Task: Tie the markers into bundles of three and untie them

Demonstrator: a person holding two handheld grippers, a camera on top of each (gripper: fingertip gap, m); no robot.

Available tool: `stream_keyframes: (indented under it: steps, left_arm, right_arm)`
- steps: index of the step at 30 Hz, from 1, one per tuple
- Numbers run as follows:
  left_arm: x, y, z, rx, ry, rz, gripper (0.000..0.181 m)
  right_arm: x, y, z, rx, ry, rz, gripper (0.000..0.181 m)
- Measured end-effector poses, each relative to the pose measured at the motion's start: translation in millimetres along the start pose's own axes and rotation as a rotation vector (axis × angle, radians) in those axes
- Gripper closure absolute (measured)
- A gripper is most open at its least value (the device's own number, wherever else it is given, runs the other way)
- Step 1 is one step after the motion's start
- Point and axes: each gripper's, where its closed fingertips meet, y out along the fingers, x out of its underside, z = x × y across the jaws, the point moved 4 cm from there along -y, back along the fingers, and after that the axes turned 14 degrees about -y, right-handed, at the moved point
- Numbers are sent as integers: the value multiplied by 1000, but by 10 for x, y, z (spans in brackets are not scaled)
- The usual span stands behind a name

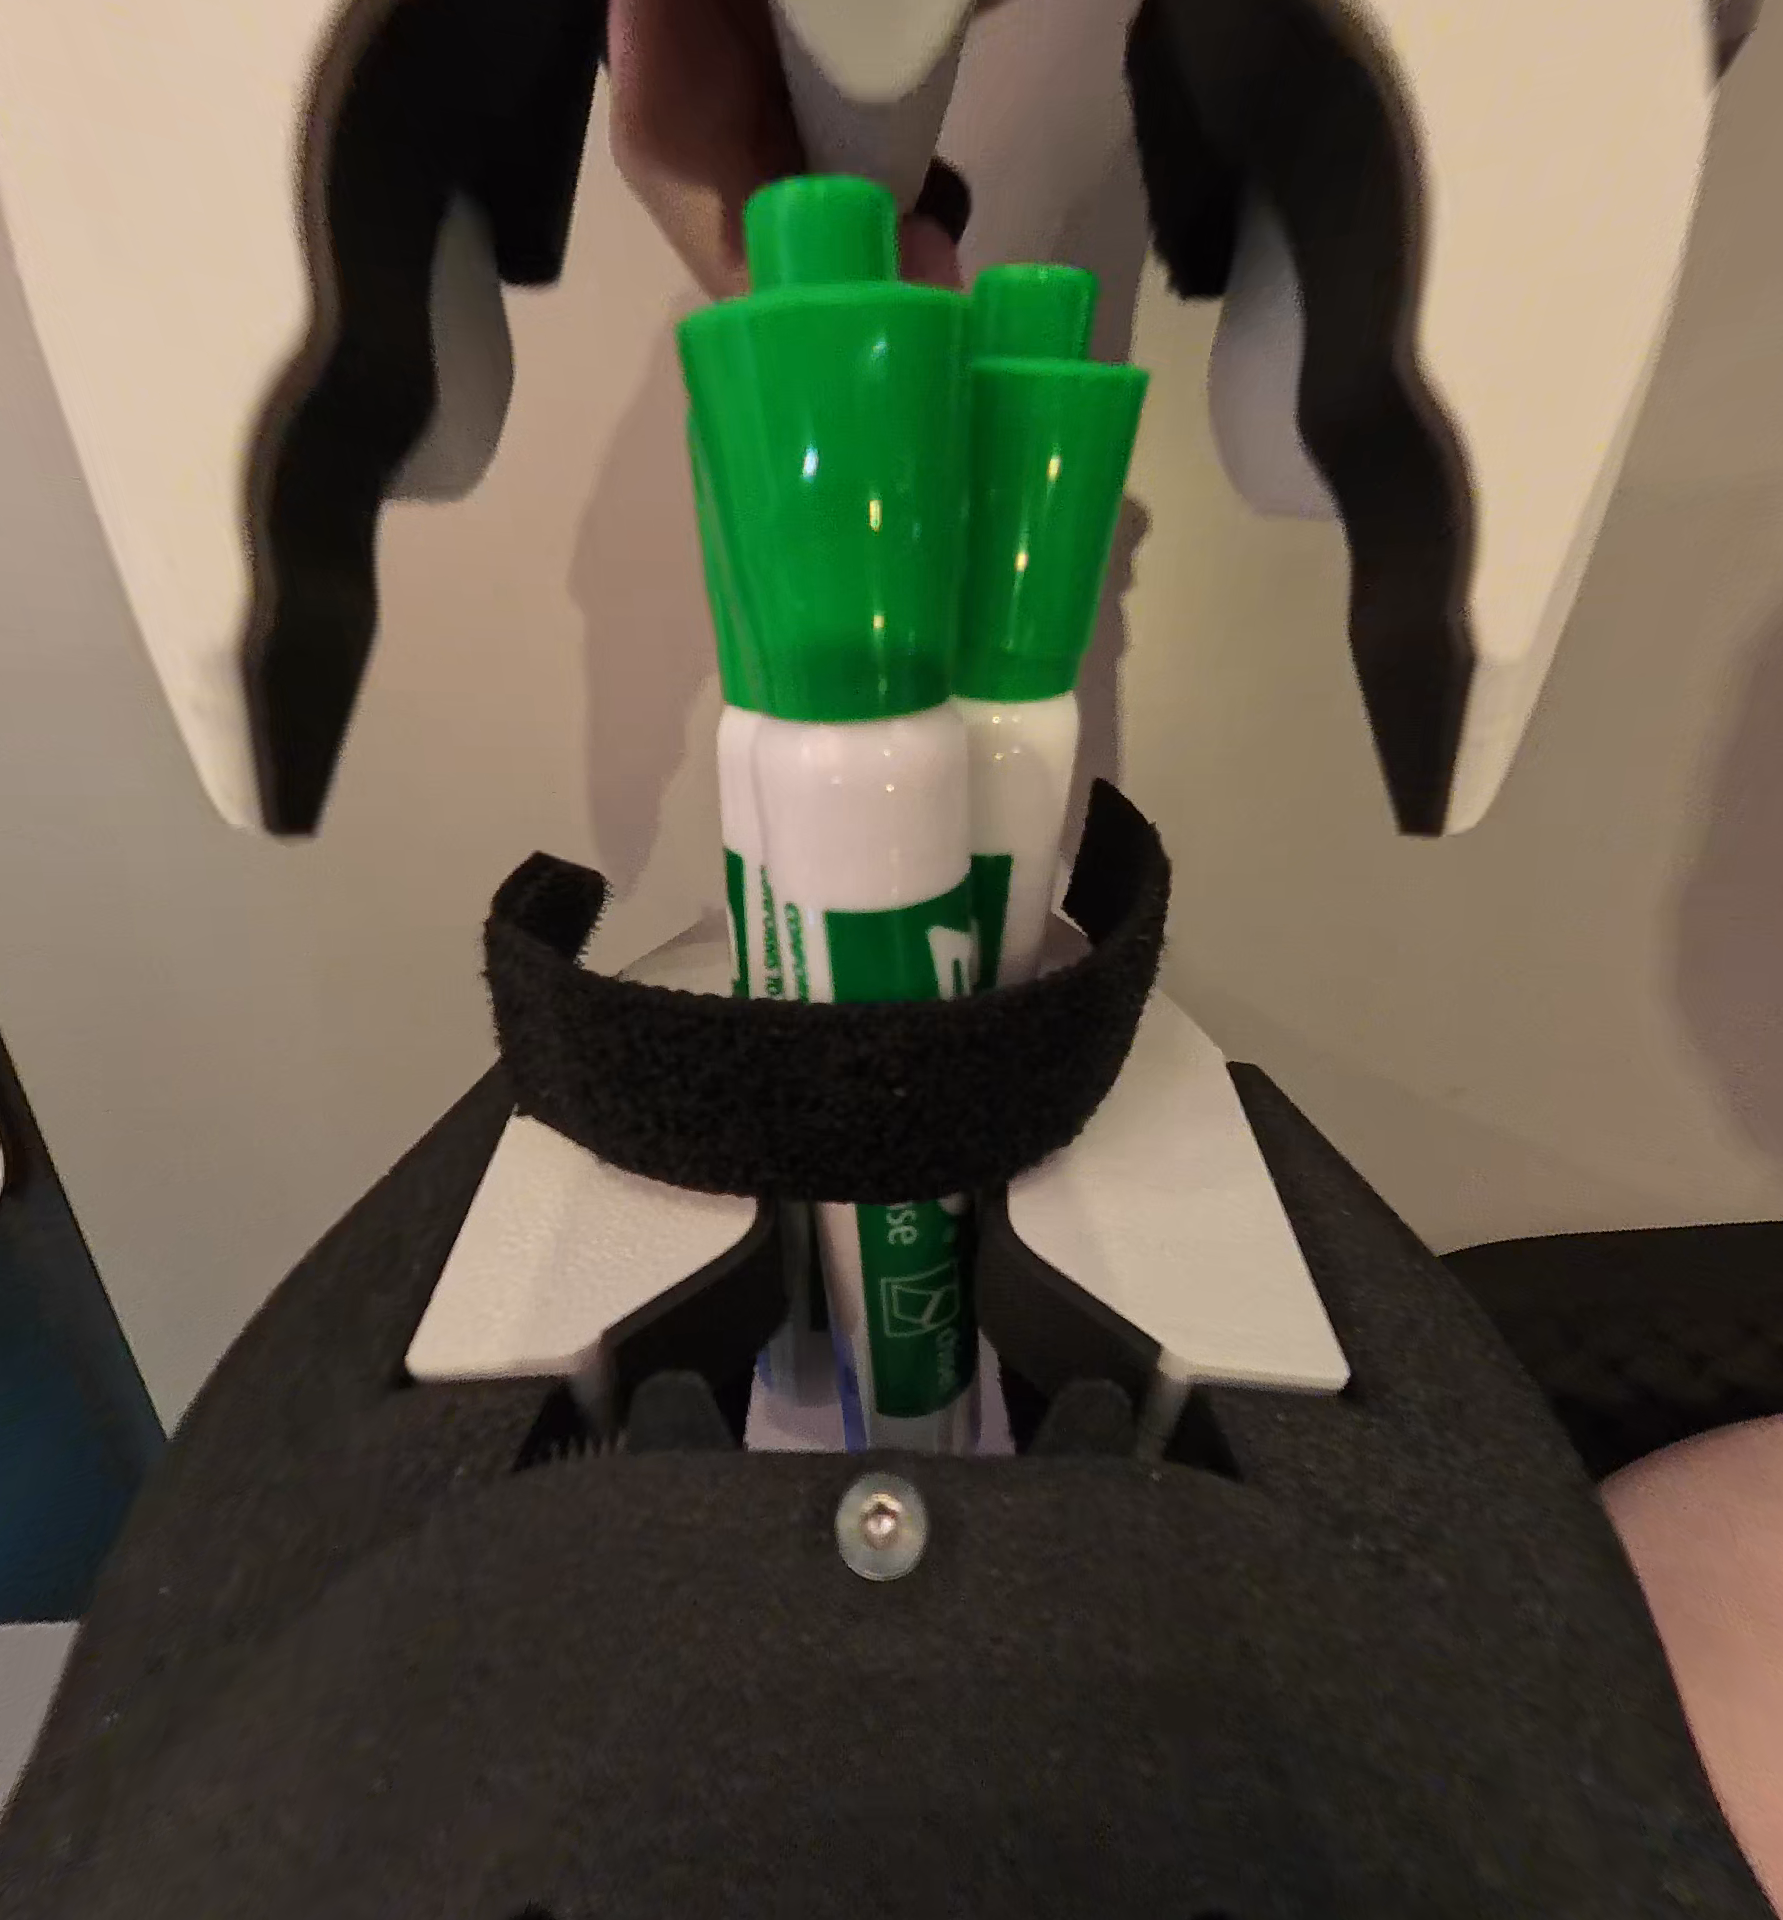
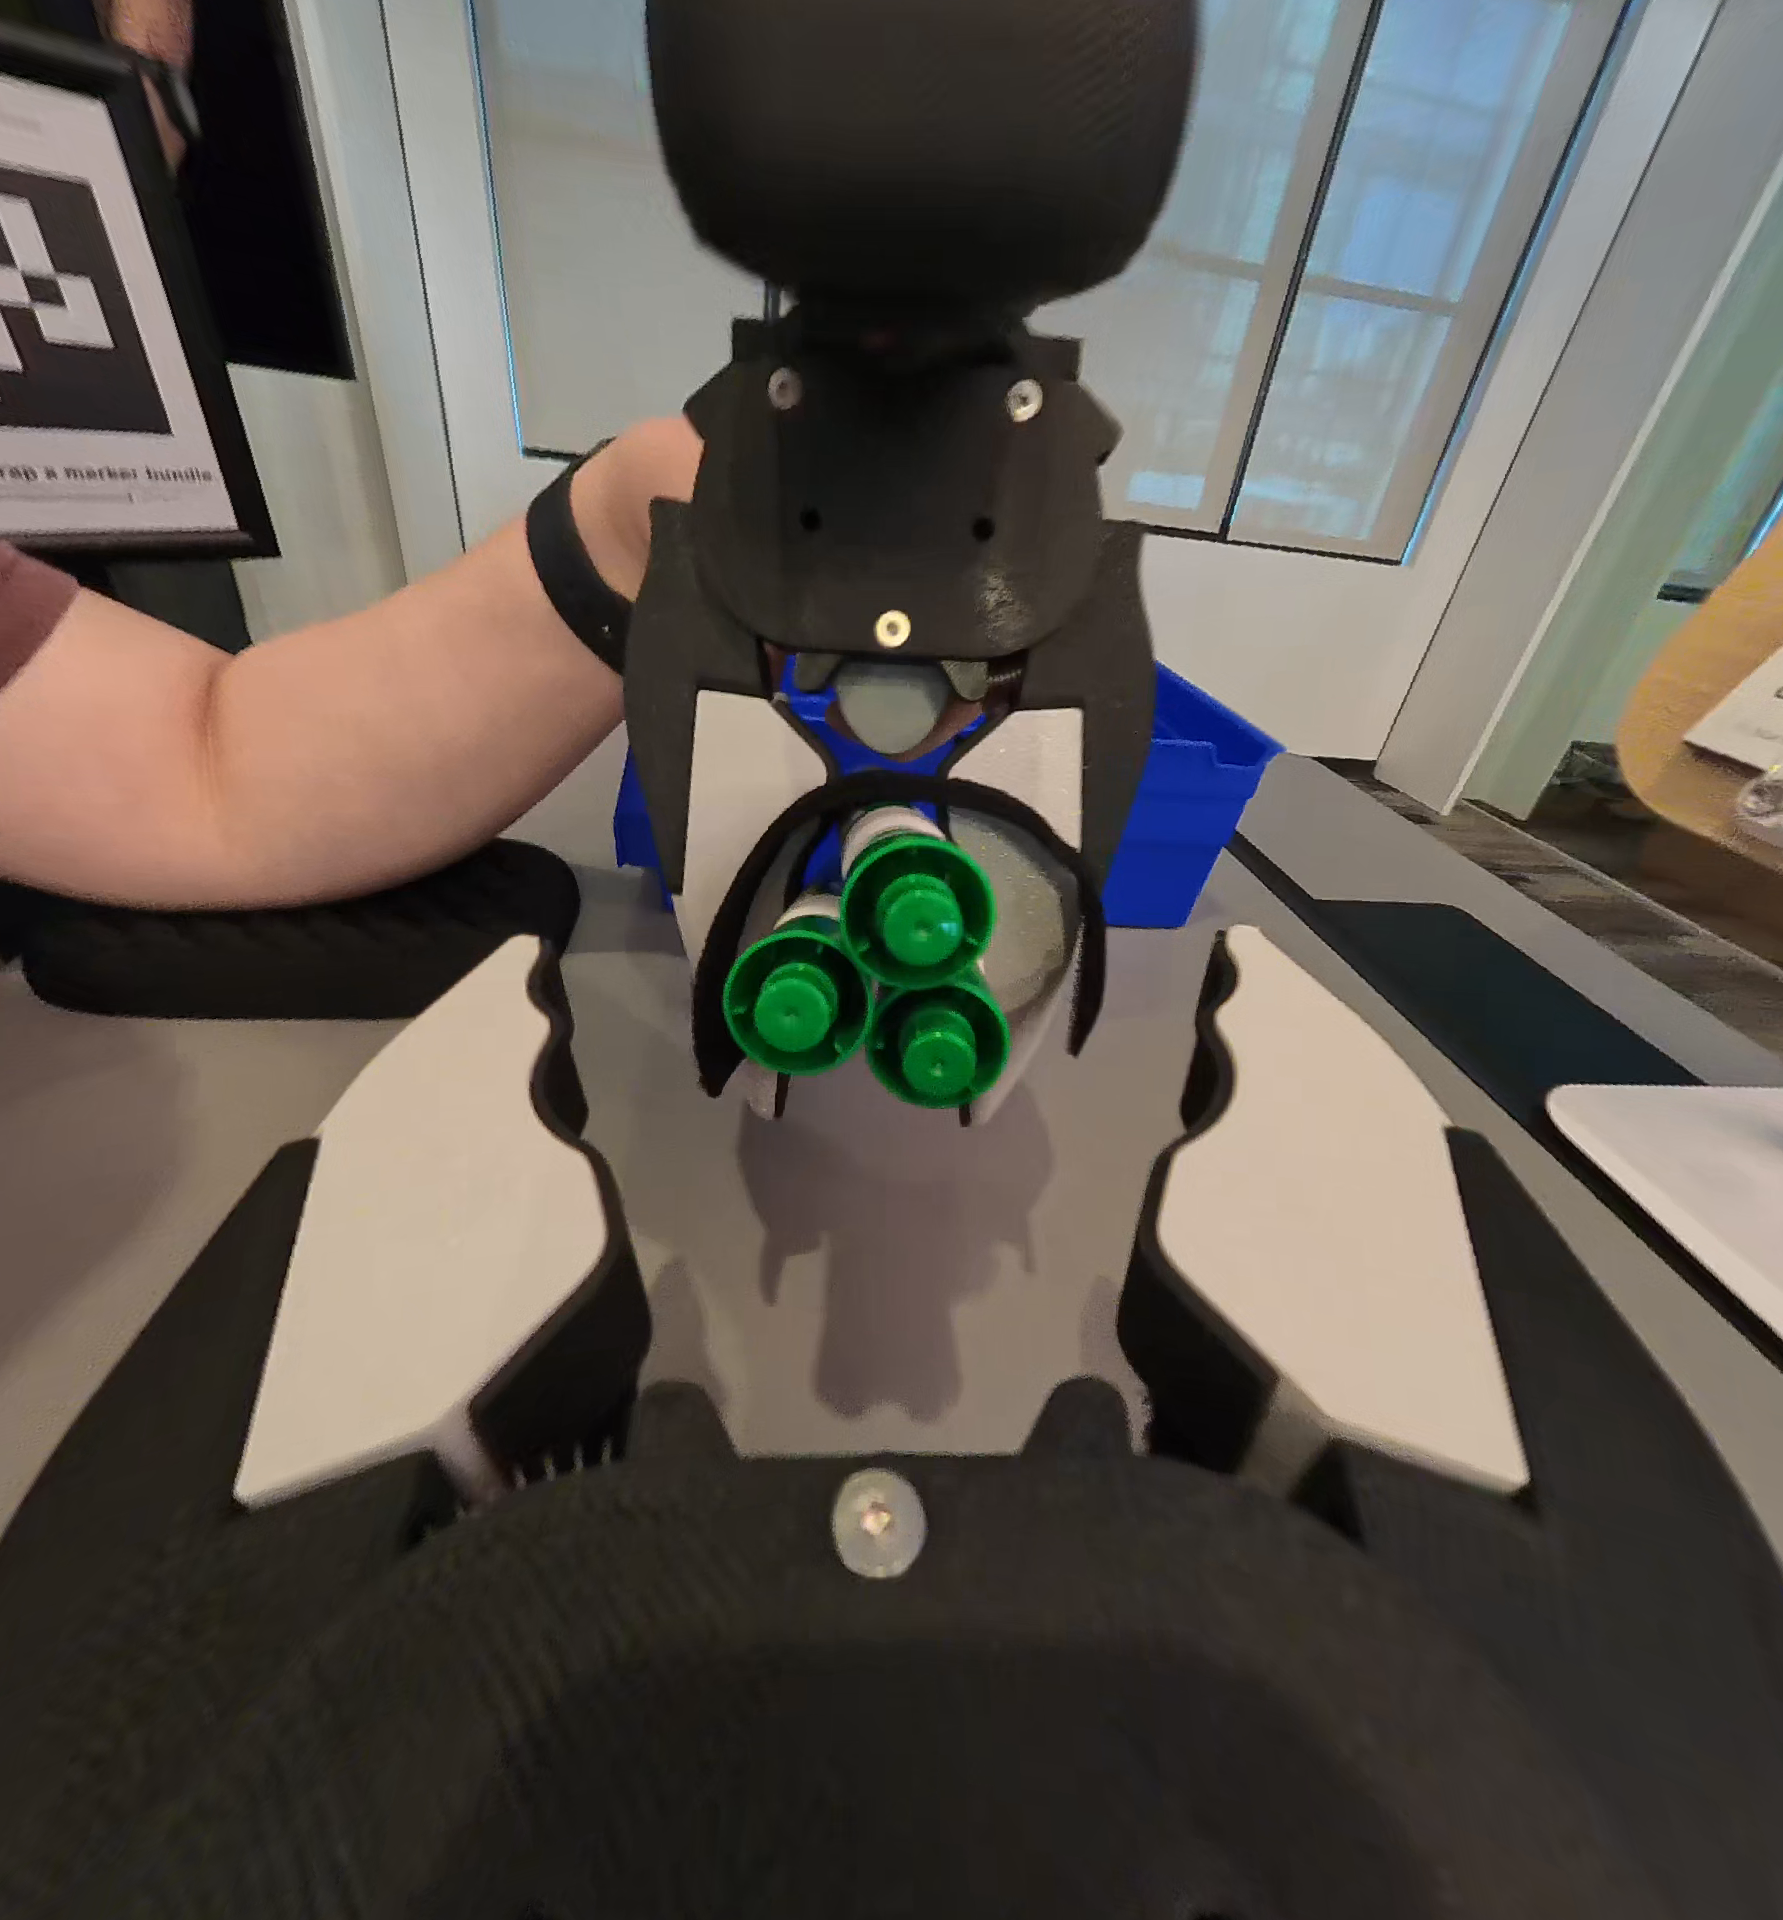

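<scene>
Three green-capped white markers point(image 1: 835, 582) point forward out of my left gripper point(image 1: 887, 1226), which is shut on their barrels. A black hook-and-loop strap point(image 1: 835, 1091) curves loosely around them, with both ends free and apart. My right gripper point(image 1: 856, 821) faces them, open, one finger on each side of the caps and not touching. In the right wrist view the marker caps point(image 2: 866, 987) point at the camera from the left gripper point(image 2: 871, 1091). The strap point(image 2: 721, 956) arches over them. The right gripper point(image 2: 887, 951) is wide open.
A grey table point(image 2: 87, 1143) lies below. A blue bin point(image 2: 1199, 810) stands behind the left gripper. A person's forearm point(image 2: 243, 748) rests on a black pad point(image 2: 295, 935) at the left. A white tray point(image 2: 1697, 1195) is at the right, and a framed sign point(image 2: 35, 312) is at the far left. One gripper's finger ends stand about 6 centimeters off the other's.
</scene>
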Motion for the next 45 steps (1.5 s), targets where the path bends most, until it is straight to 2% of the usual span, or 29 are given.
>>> stream_keyframes:
  steps: [6,10,16,28,45]
  left_arm:
    - [-31,8,37,15,11,6,141]
    - [-42,33,50,18,15,-3,140]
    - [-40,35,42,14,12,-3,140]
    - [-44,38,44,9,16,-3,141]
    - [-37,20,22,1,11,7,141]
  right_arm:
    - [-45,31,-82,-28,-75,19,81]
    - [0,36,-78,-40,-42,-3,85]
    - [21,30,-83,-33,-35,-27,105]
    - [46,50,-125,-39,-7,-70,117]
    - [70,26,-99,3,11,-85,117]
